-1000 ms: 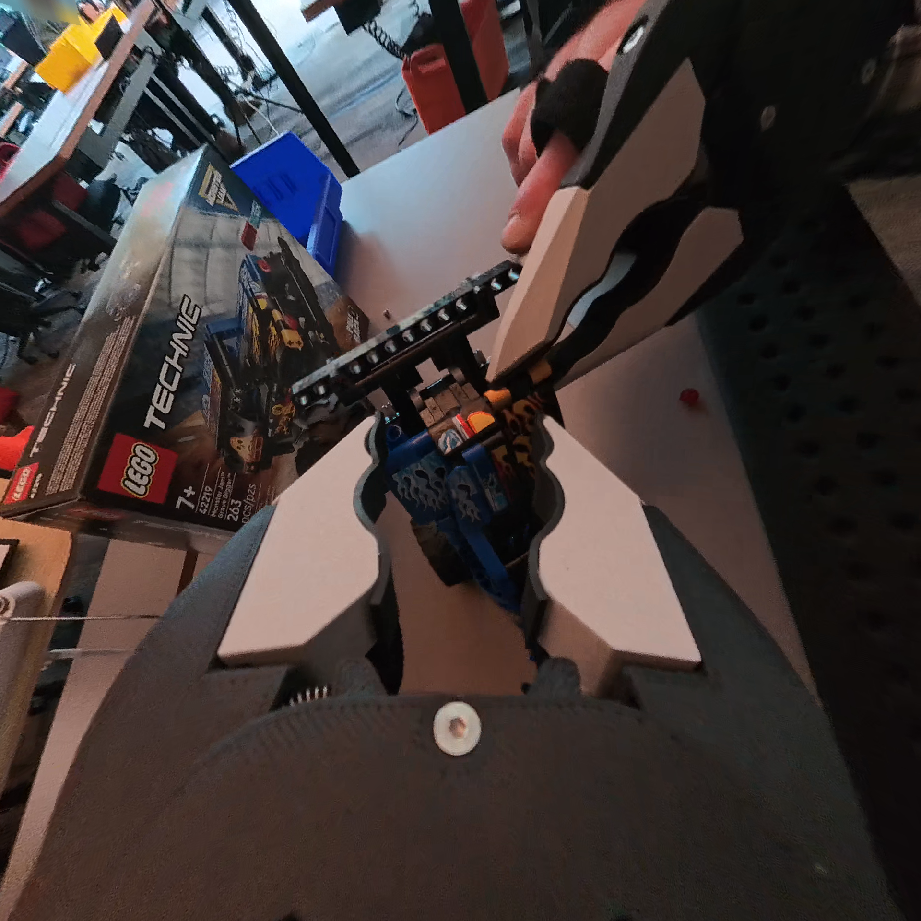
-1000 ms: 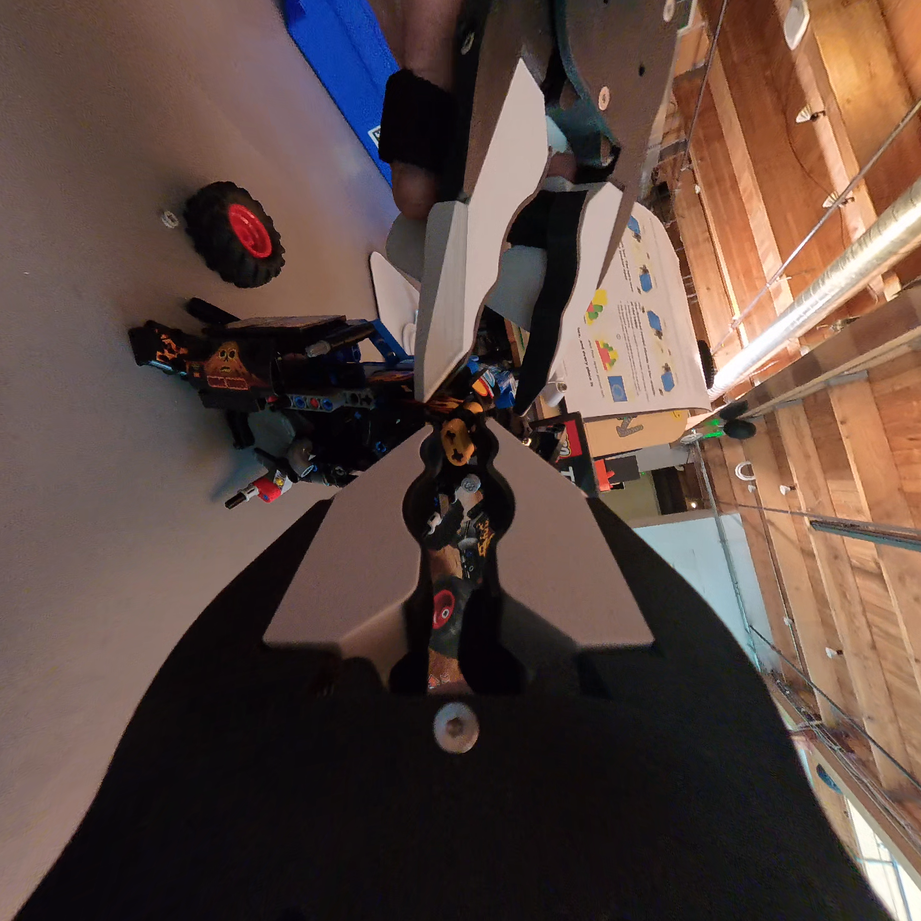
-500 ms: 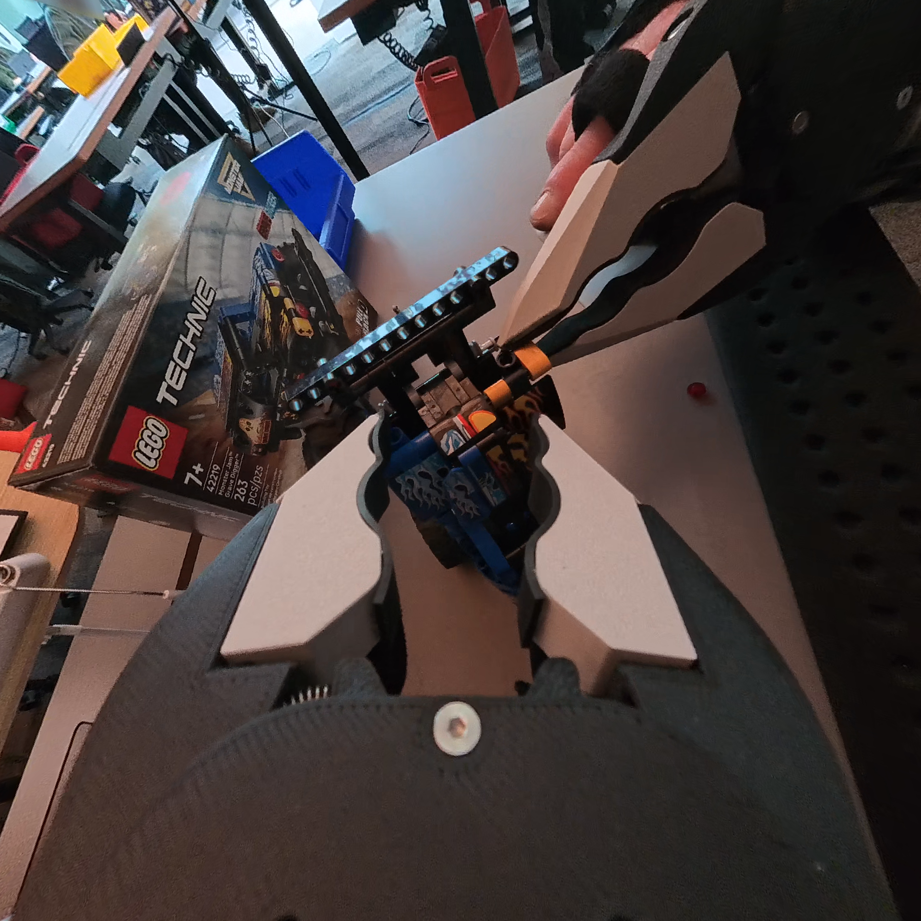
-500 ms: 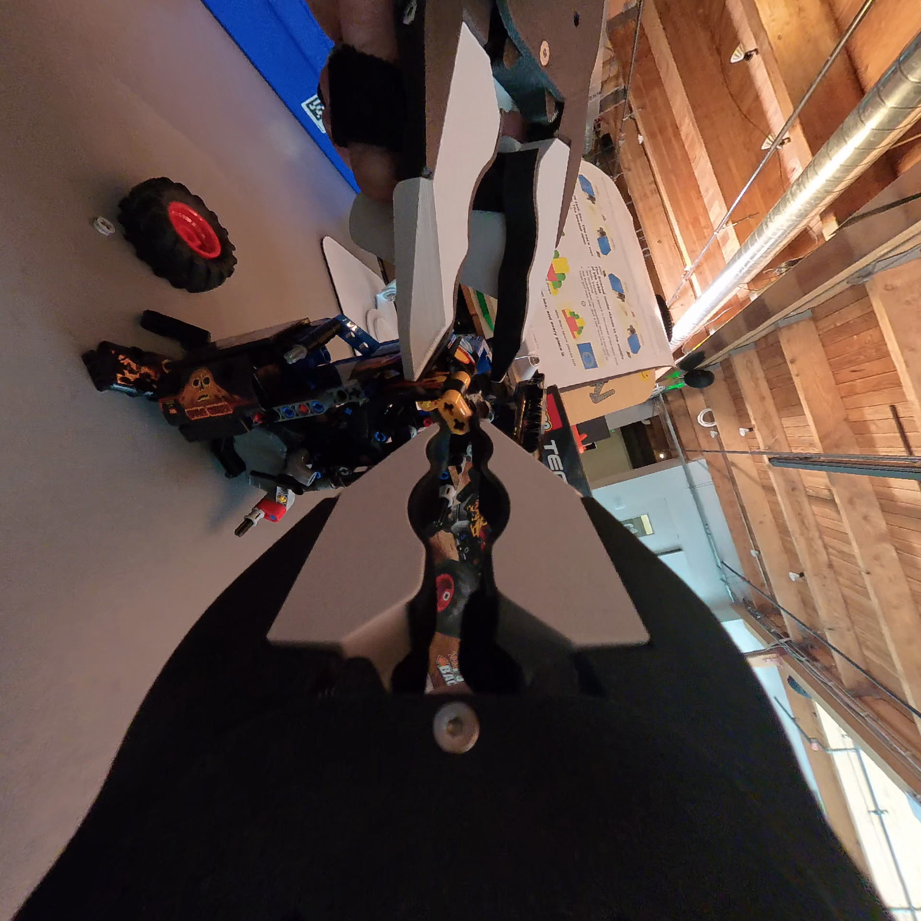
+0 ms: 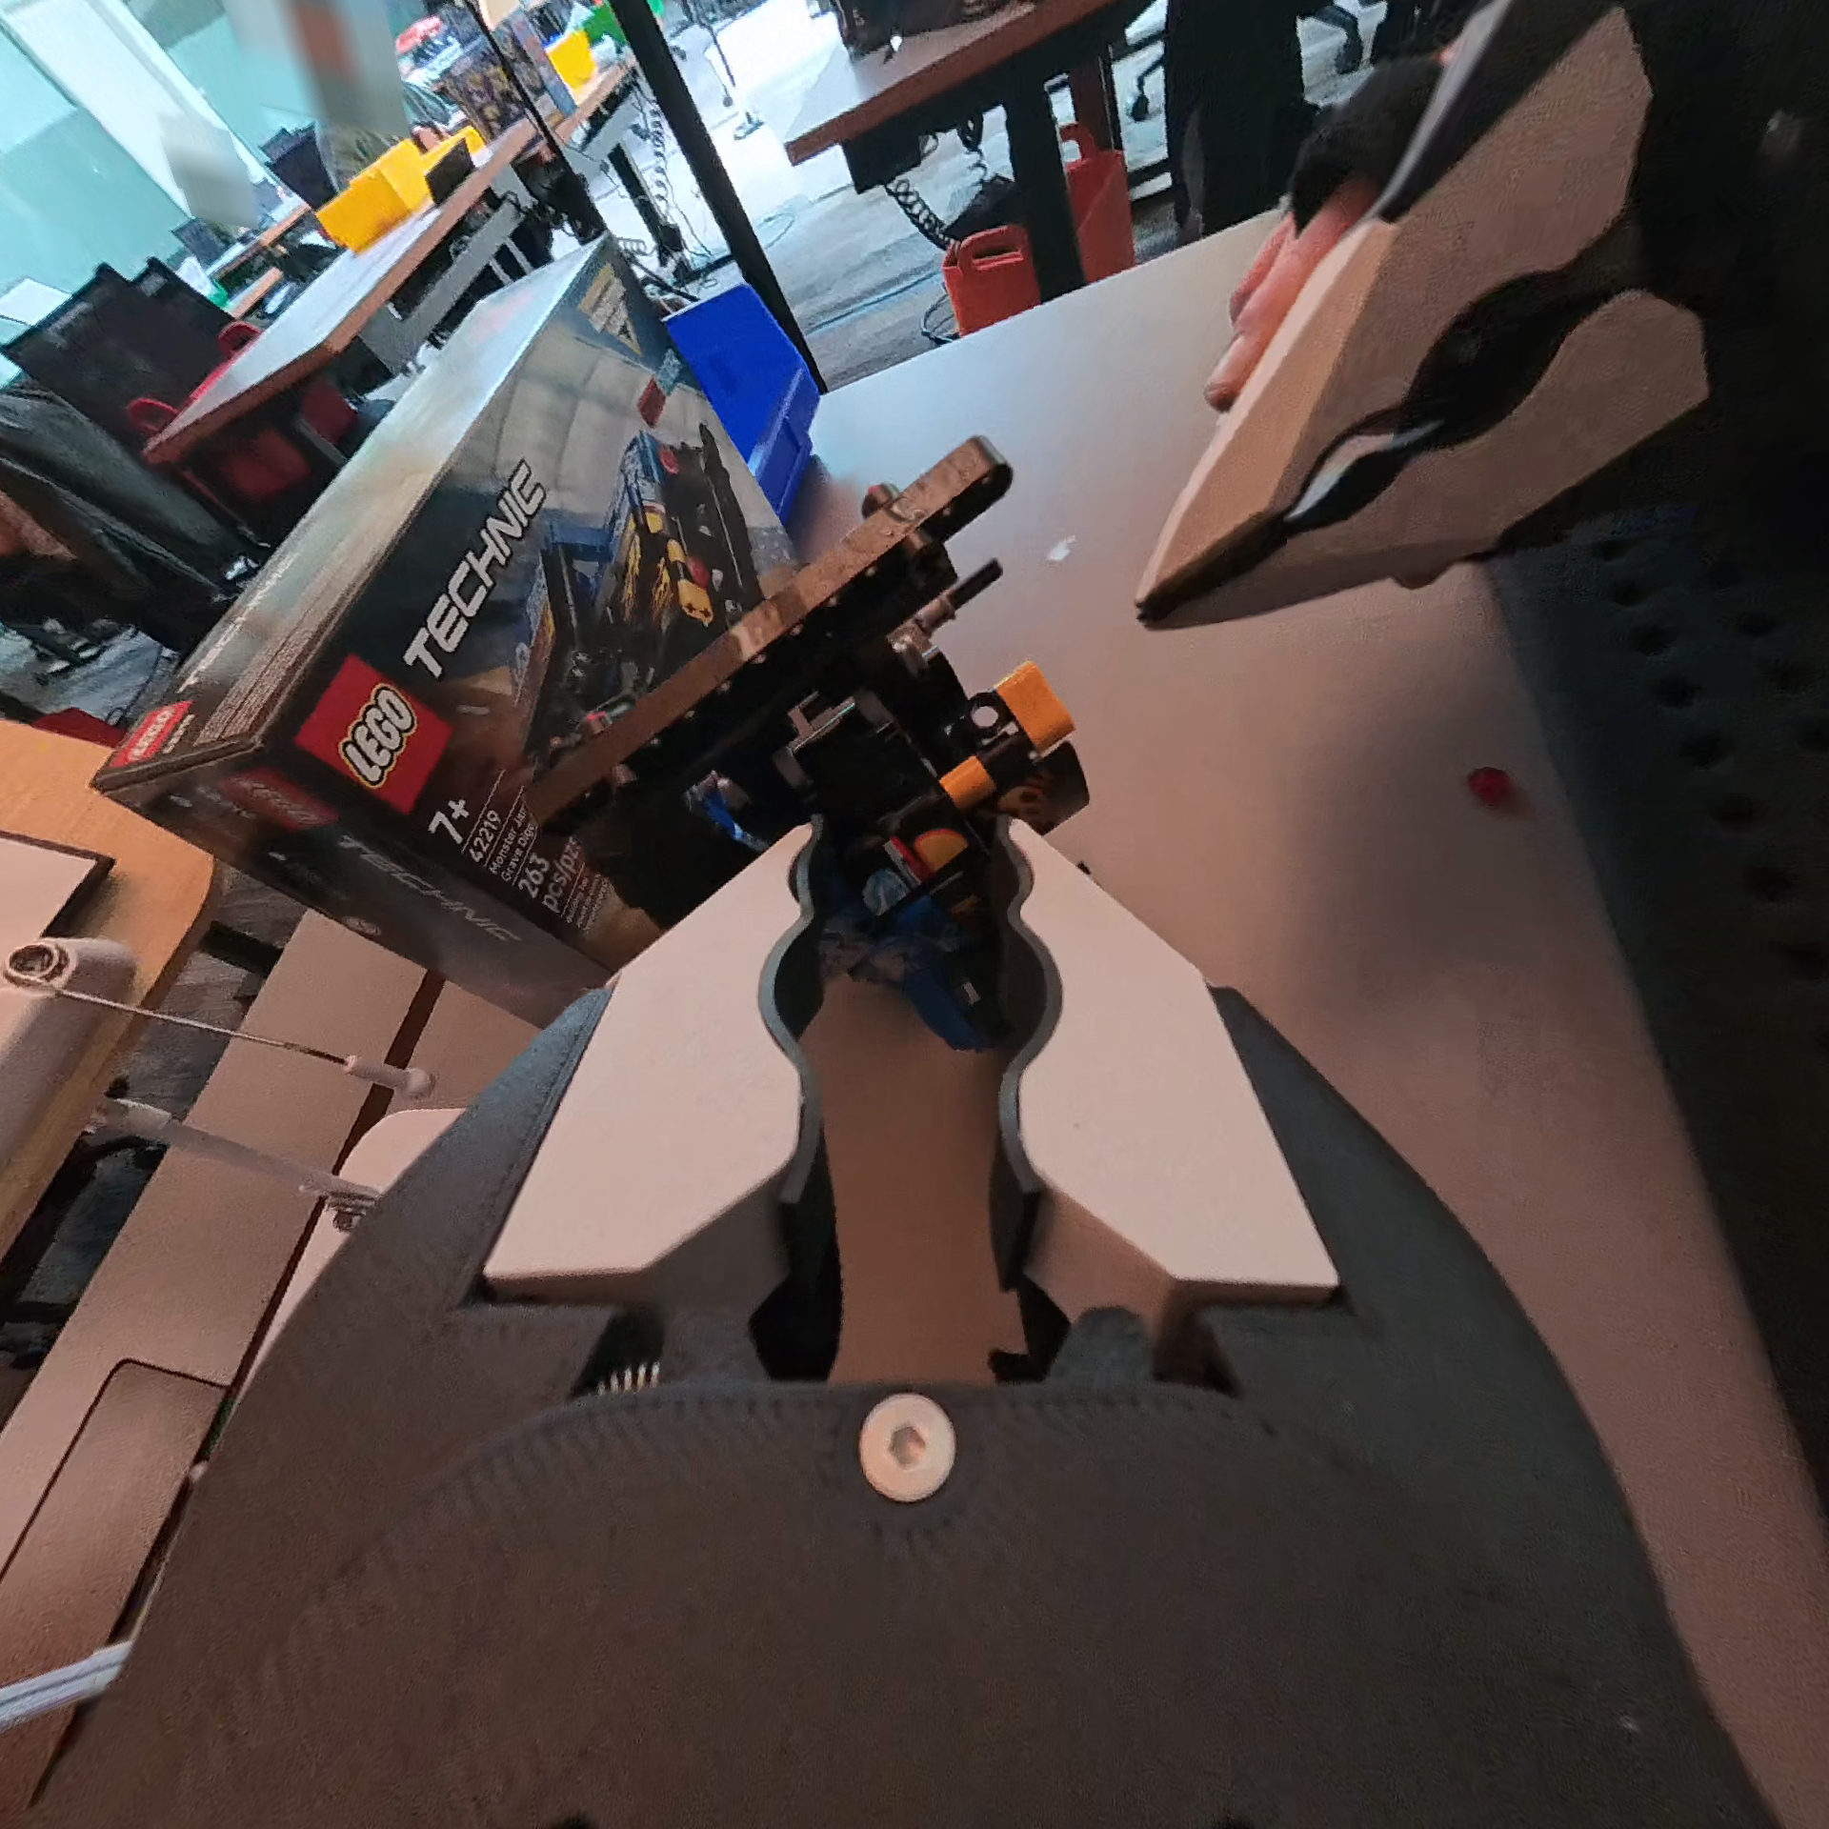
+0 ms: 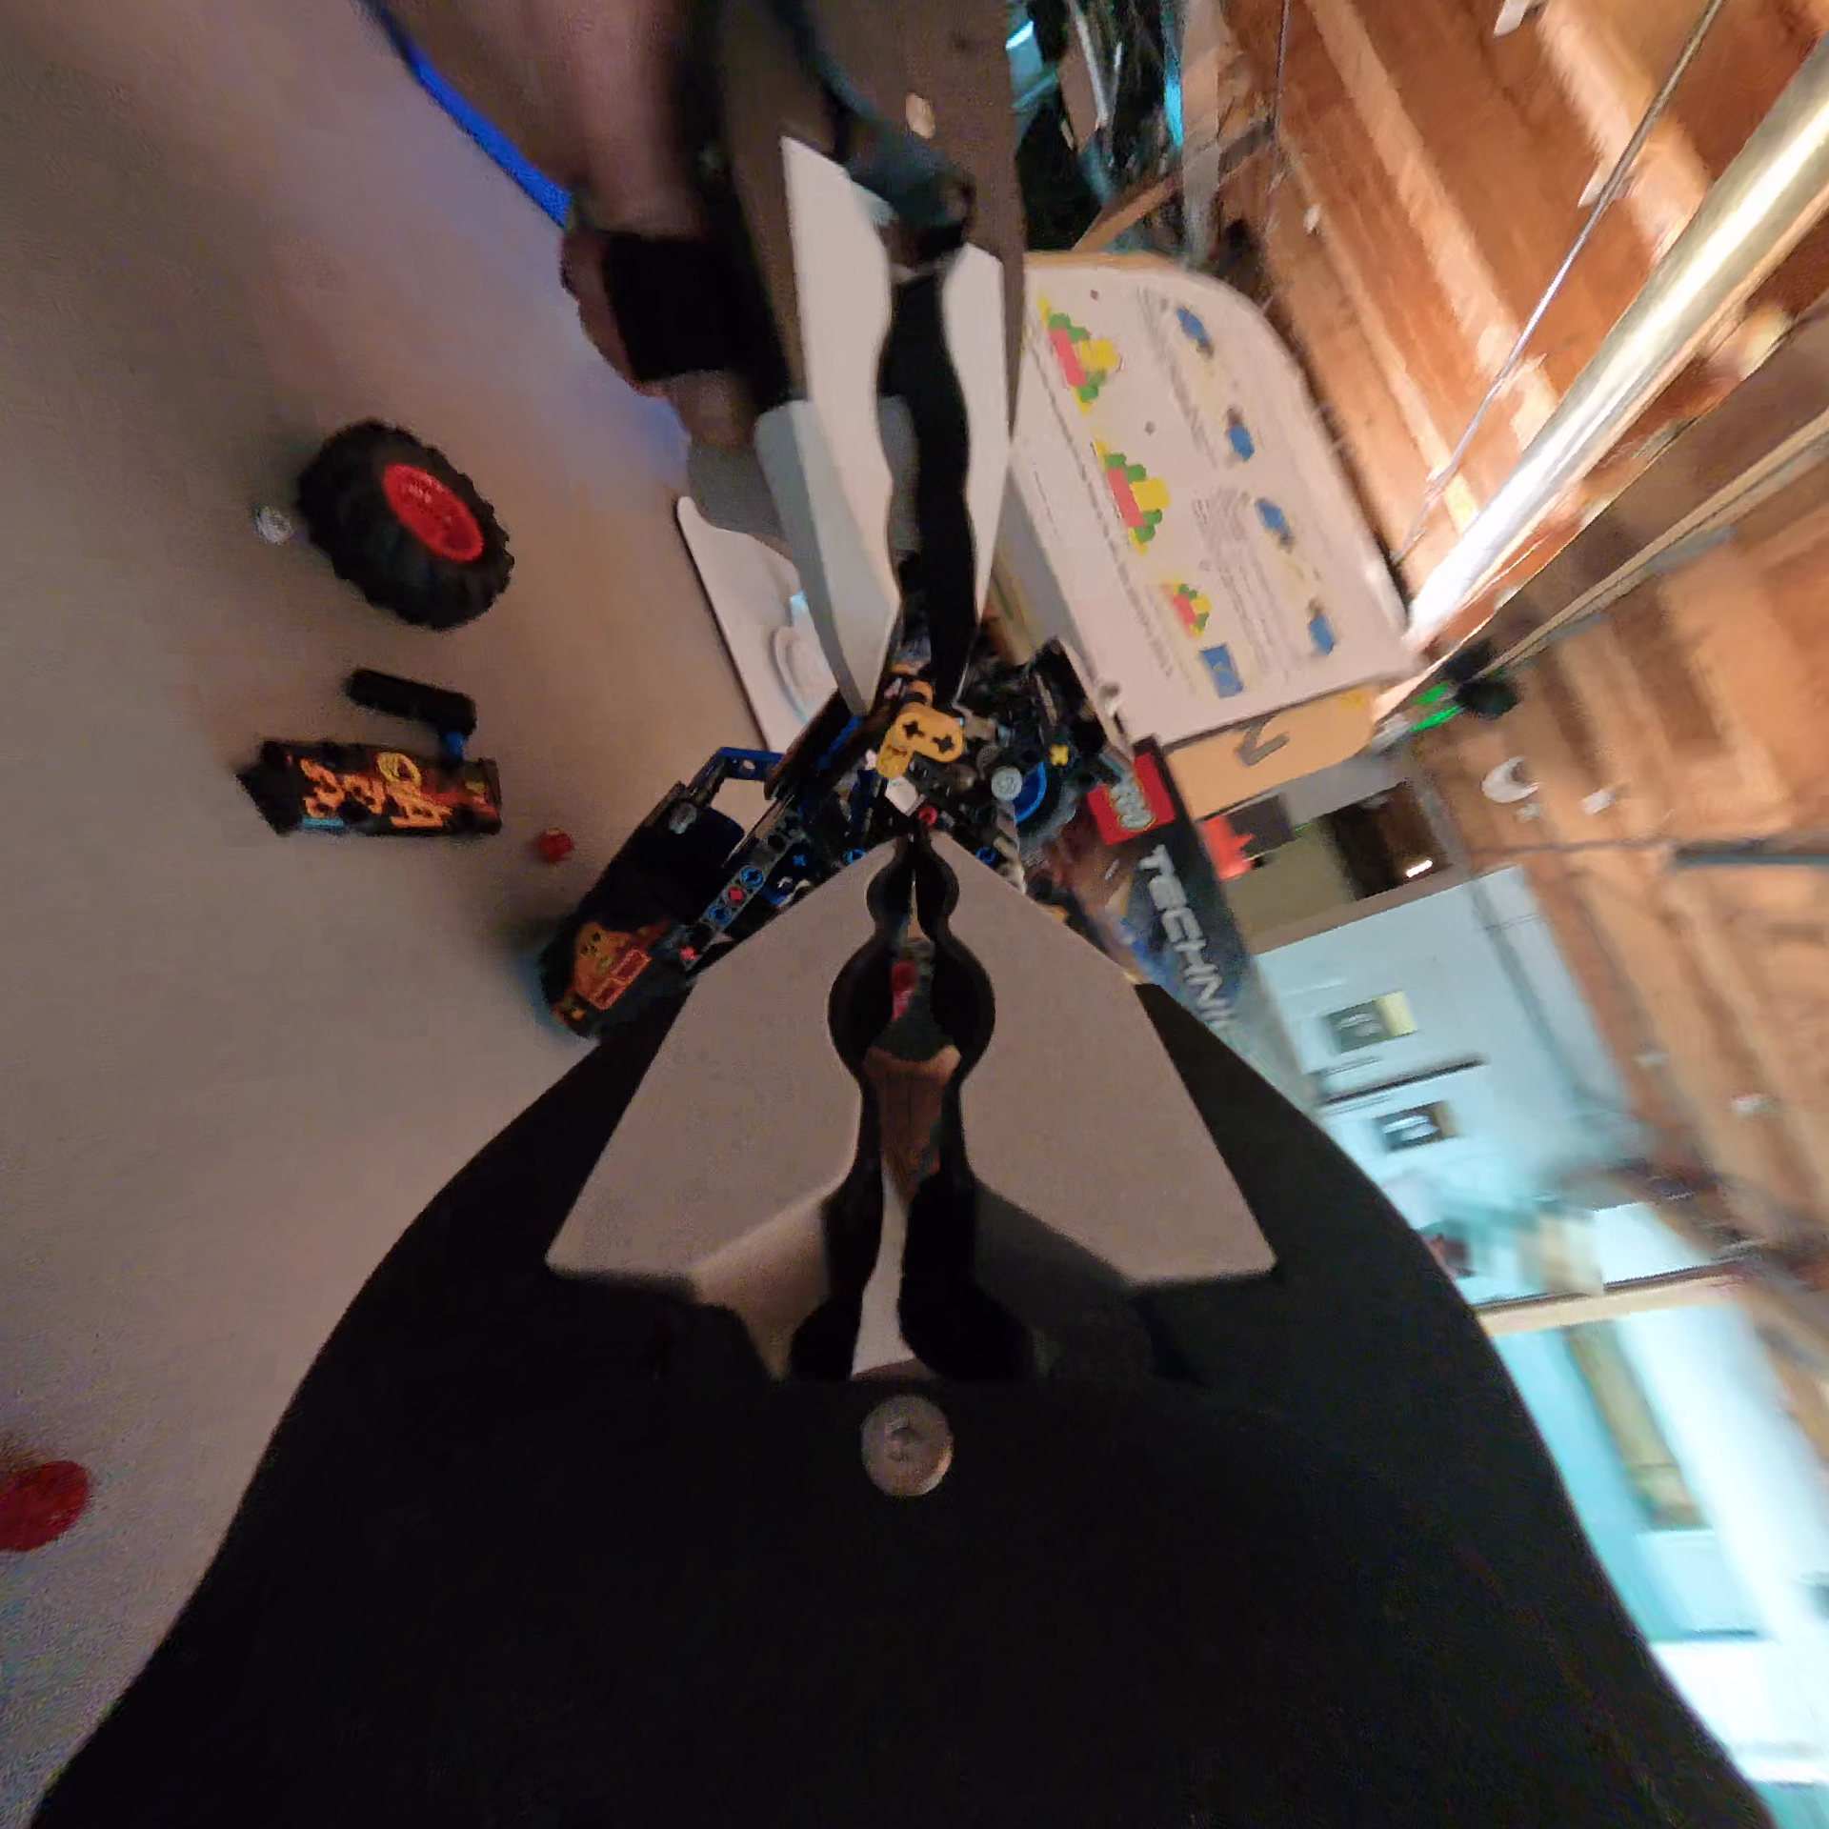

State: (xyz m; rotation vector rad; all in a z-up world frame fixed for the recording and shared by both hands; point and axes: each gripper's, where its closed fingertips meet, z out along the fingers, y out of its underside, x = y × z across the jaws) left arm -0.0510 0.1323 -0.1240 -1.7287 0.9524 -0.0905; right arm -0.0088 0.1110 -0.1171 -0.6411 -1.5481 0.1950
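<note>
My left gripper (image 5: pixel 906 851) is shut on a black and blue brick-built truck model (image 5: pixel 841 683) and holds it above the grey table (image 5: pixel 1237 891). A yellow connector (image 5: pixel 1034 703) sticks out at the model's right side. My right gripper (image 5: pixel 1153 599) is shut, with nothing visible at its tips, and hangs up and right of the model, apart from it. In the right wrist view my right gripper (image 6: pixel 915 841) is closed just short of the model (image 6: pixel 792 821) and its yellow connector (image 6: pixel 915 737). The left gripper (image 6: pixel 896 683) comes down onto the model from above.
The set's box (image 5: pixel 475 643) lies left of the model, with a blue bin (image 5: pixel 742 386) behind it. On the table lie a loose wheel with a red hub (image 6: pixel 406 525), a black flame-printed panel (image 6: pixel 376 792) and small red pieces (image 6: pixel 554 844). A black perforated mat (image 5: pixel 1683 792) runs along the right.
My right gripper has come off the yellow connector and drawn back up and to the right, shut. The left gripper has kept hold of the model and tilted it.
</note>
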